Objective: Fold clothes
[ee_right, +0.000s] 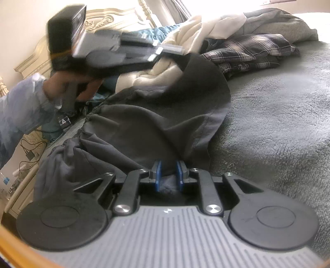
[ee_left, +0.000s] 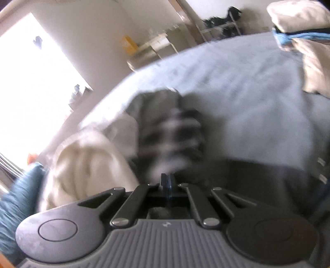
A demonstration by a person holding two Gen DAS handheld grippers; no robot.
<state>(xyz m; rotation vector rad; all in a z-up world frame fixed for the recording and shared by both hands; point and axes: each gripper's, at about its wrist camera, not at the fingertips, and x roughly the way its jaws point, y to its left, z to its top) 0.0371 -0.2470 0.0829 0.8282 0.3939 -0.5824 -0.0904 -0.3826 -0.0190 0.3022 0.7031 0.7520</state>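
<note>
A dark grey garment (ee_right: 144, 123) with a gathered waistband lies spread on the bed. My right gripper (ee_right: 168, 175) is shut on a bunch of its cloth at the near end. Its far edge rises to my left gripper (ee_right: 171, 49), which a hand (ee_right: 61, 82) holds above the bed. In the blurred left wrist view, my left gripper (ee_left: 167, 182) has its fingers pressed together, and the dark garment (ee_left: 247, 177) trails off to the lower right. A plaid garment (ee_left: 171, 132) lies just ahead of it.
A heap of clothes sits at the far side of the grey bed cover (ee_right: 278, 113): a cream blanket (ee_right: 185, 35), the plaid garment (ee_right: 247, 49), a grey top (ee_right: 278, 22), teal cloth (ee_left: 16, 202). Pillows (ee_left: 299, 18) are stacked at one end. A carved headboard (ee_right: 99, 20) and cables (ee_right: 28, 152) are at left.
</note>
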